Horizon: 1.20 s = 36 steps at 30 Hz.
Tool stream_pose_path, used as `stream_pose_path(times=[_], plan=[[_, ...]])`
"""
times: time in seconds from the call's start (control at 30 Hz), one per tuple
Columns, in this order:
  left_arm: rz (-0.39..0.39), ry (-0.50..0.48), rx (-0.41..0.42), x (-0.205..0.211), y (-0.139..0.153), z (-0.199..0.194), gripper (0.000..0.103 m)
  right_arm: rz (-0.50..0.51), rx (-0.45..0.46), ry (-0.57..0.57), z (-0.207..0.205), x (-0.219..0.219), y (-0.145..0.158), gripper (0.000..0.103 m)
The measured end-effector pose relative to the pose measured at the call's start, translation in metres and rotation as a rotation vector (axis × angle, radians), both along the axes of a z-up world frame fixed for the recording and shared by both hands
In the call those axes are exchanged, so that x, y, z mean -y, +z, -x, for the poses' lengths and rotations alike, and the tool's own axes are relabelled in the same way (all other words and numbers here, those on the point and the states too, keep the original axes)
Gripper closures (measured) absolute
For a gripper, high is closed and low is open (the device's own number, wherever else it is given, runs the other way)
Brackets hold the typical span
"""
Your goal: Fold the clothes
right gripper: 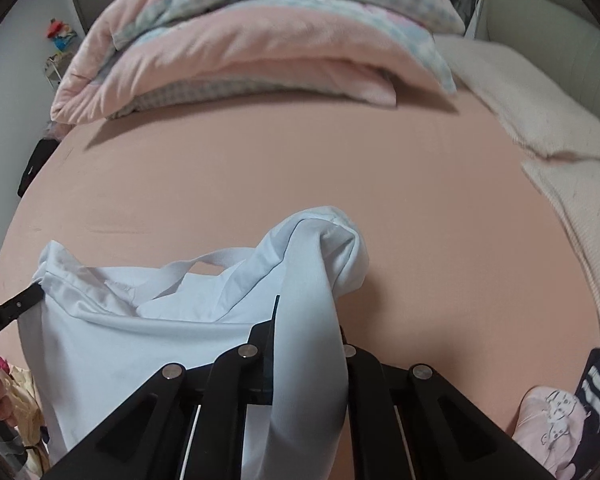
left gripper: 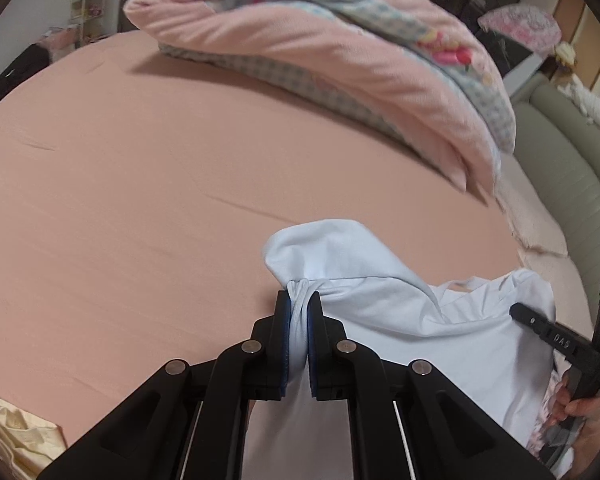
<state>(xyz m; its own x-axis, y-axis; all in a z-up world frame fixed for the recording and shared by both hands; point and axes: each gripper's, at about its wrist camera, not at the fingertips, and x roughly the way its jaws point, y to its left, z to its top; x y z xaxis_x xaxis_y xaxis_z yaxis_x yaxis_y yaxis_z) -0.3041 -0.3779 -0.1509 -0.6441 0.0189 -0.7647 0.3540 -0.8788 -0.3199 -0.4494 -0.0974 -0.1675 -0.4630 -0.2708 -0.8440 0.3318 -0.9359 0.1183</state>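
Both wrist views sit low and close (fisheye), facing across the bed [left gripper: 140, 200], sharing the quilt [right gripper: 240, 48].

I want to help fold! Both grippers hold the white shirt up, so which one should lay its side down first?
Probably the left gripper. Its jaws pinch a tight bunch of the white shirt low over the bare pink sheet. The right gripper is draped in loose cloth, hiding its jaws.

Surface: bed [left gripper: 140, 200], pink sheet, mostly smooth, a few shallow creases.
Far end: folded quilt [left gripper: 320, 52], pink with blue check, lying on the sheet.
Right edge: cream blanket [right gripper: 540, 128] along the bedside.
Near right corner: pink printed garment [right gripper: 552, 420] beside a dark striped item [right gripper: 594, 384].
Near left corner: pale yellow cloth [left gripper: 16, 436].
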Motion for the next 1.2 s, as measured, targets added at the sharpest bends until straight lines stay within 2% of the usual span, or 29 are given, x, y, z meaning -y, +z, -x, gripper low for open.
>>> stream_pose_path(times=[0.17,0.33,0.5,0.6,0.63,0.67,0.73,0.77,0.8,0.83,0.87,0.9,0.93,1.2], plan=[[-0.009,0.023,-0.054,0.014,0.021,0.01,0.097,0.063,-0.031,-0.023,0.006,0.004,0.013,0.097],[0.103,0.108,-0.113,0.035,0.045,0.014,0.097,0.052,-0.064,-0.066,0.014,0.003,0.017,0.097],[0.038,0.112,-0.086,0.041,0.034,0.026,0.097,0.047,0.031,-0.096,0.031,0.003,-0.01,0.097],[0.064,0.088,-0.052,0.031,0.025,0.031,0.097,0.0,0.053,-0.099,0.034,0.007,-0.025,0.095],[0.069,0.075,-0.036,0.027,0.022,0.033,0.097,-0.019,0.044,-0.094,0.033,0.008,-0.027,0.083],[0.072,0.065,-0.017,0.025,0.018,0.035,0.097,-0.038,0.036,-0.09,0.031,0.009,-0.028,0.054],[0.075,0.056,0.013,0.022,0.013,0.037,0.094,-0.049,0.024,-0.063,0.028,0.01,-0.028,0.024],[0.069,0.055,0.016,0.021,0.013,0.036,0.092,-0.047,0.022,-0.051,0.026,0.009,-0.027,0.024],[0.062,0.055,0.02,0.02,0.013,0.035,0.084,-0.043,0.026,-0.059,0.026,0.006,-0.025,0.024],[0.055,0.054,0.023,0.019,0.013,0.034,0.066,-0.038,0.029,-0.066,0.025,0.003,-0.023,0.024],[0.048,0.053,0.027,0.018,0.013,0.033,0.053,-0.034,0.033,-0.074,0.025,-0.001,-0.021,0.024],[0.041,0.053,0.03,0.017,0.013,0.032,0.033,-0.03,0.037,-0.082,0.024,-0.004,-0.019,0.024],[0.035,0.052,0.034,0.016,0.013,0.031,0.028,-0.026,0.041,-0.089,0.024,-0.007,-0.017,0.024],[-0.022,0.045,0.059,0.007,0.015,0.022,0.028,0.007,0.071,-0.14,0.011,-0.034,0.0,0.024]])
